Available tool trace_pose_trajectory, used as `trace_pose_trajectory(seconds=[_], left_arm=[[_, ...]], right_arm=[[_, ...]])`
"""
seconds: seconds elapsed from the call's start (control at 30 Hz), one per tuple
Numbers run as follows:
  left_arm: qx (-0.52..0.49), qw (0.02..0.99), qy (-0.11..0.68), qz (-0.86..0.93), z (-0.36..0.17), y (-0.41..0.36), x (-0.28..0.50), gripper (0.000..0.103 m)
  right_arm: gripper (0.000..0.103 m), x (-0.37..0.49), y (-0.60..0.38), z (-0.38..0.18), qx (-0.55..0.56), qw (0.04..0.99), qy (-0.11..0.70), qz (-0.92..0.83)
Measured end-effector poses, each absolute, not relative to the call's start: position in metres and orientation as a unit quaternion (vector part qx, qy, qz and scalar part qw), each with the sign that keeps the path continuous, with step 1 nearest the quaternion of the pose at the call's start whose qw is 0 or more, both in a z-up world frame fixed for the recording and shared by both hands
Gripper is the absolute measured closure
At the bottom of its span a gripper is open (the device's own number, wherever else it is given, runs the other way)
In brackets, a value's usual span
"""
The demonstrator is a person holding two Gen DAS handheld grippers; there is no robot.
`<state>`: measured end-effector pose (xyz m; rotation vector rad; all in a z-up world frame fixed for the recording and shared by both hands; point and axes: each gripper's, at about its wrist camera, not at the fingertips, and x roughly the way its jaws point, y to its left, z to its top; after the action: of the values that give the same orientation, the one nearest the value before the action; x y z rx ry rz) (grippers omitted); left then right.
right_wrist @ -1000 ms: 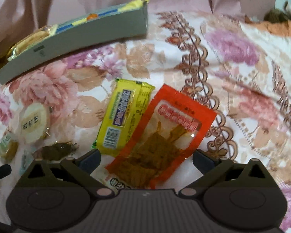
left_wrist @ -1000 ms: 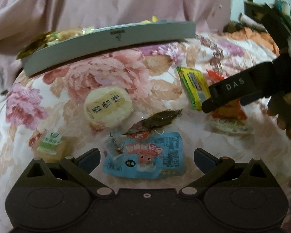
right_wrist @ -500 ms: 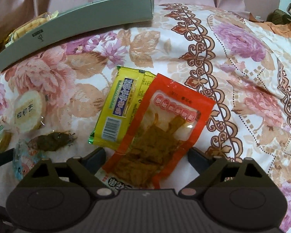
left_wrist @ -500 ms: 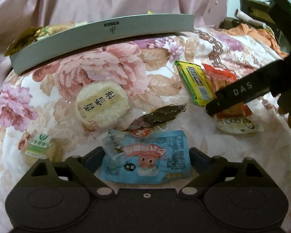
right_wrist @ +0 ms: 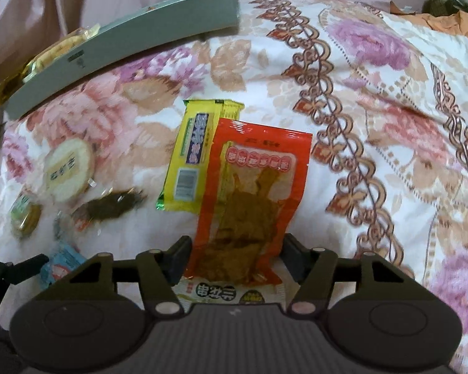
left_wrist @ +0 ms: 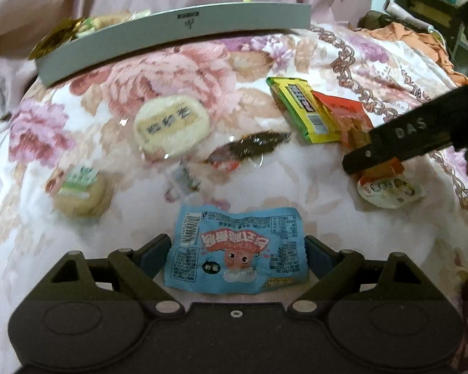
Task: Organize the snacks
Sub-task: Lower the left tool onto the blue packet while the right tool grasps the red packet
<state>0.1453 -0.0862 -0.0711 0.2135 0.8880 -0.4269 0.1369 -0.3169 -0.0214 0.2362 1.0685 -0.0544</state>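
Floral bedsheet (left_wrist: 296,62), blue packet (left_wrist: 237,249) between left fingers (left_wrist: 154,254) — edges touching

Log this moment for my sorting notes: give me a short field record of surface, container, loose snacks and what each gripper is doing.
surface: floral cloth
container: grey tray, snacks already in it, at the far side
left gripper: jaws pressing the sides of the blue packet
right gripper: jaws have just been closing, now against the red packet
beside red packet: yellow packet, partly under it
under red packet: white packet
other loose snacks: round rice cracker, dark wrapped snack, green-label biscuit
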Motion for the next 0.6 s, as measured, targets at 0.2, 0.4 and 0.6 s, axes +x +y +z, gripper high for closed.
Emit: trace_pose_trajectory(seconds=[0.2,0.4,0.6], left_arm=[[0.110,0.872,0.435,-0.194,-0.069,-0.083,0.140,0.011],[0.122,0.870,0.436,-0.197,-0.072,-0.086,0.142,0.010],[0.119,0.870,0.436,-0.197,-0.073,-0.088,0.144,0.012]], right_arm=[[0.038,0.125,-0.295,-0.021,0.137,0.839,0.526,0.027],[0.040,0.126,-0.284,-0.025,0.110,0.846,0.521,0.035],[0.031,0.132,-0.286,-0.031,0.112,0.850,0.513,0.038]])
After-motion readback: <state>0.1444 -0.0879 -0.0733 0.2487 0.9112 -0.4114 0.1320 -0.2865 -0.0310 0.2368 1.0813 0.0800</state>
